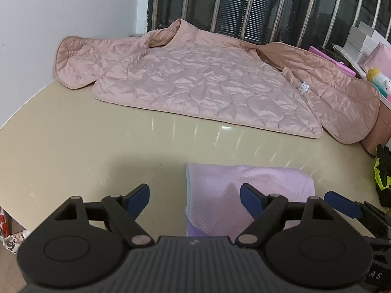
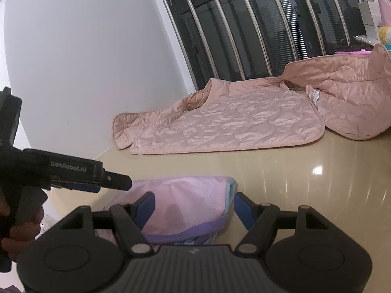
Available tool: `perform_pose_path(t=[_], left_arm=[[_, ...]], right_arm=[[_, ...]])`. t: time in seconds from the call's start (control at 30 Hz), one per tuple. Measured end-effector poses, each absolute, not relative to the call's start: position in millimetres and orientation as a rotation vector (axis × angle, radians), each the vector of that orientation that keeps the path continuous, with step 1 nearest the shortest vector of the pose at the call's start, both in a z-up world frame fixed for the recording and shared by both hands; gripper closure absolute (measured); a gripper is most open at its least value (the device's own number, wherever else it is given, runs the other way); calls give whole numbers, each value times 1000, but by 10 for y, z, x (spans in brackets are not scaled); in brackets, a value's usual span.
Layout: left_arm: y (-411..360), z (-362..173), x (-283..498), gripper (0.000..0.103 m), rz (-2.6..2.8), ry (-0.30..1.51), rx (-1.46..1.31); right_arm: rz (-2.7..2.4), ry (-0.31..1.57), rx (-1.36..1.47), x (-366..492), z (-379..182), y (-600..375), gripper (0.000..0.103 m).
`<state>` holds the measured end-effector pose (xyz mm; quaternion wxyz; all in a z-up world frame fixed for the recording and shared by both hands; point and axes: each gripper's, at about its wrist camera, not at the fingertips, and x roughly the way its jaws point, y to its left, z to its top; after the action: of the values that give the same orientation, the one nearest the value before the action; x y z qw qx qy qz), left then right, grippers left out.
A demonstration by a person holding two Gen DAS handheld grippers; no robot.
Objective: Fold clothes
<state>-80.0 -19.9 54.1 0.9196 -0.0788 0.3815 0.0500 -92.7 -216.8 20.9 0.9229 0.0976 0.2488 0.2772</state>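
Note:
A pink quilted jacket (image 1: pixel 207 85) lies spread flat at the back of the beige table (image 1: pixel 97 134), with one side draped over something at the right. The right wrist view shows the jacket (image 2: pixel 232 122) too. Nearer to me lies a folded lilac mesh garment (image 1: pixel 268 185) with a light blue edge. My left gripper (image 1: pixel 194 195) hangs open over its left edge and nothing is pinched. My right gripper (image 2: pixel 194 204) stands open astride the same garment (image 2: pixel 185 200), its pads apart from the cloth. A hand (image 2: pixel 22 229) holds the left gripper (image 2: pixel 114 183) beside it.
A barred dark window (image 1: pixel 244 5) and a white wall (image 1: pixel 61 12) close off the back. White boxes (image 1: pixel 361 41), a pink book (image 1: pixel 330 61) and a plush toy (image 1: pixel 377 78) crowd the right. A black and yellow object (image 1: pixel 383 178) sits at the right edge.

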Motion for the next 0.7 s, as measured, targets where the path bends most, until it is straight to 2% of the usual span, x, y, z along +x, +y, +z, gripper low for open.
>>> perform_pose_path(t=[0.7], left_arm=[[-238,502,-799,20,97,797,-160]], right_arm=[[562,518,206,-924,205,-2152,32]])
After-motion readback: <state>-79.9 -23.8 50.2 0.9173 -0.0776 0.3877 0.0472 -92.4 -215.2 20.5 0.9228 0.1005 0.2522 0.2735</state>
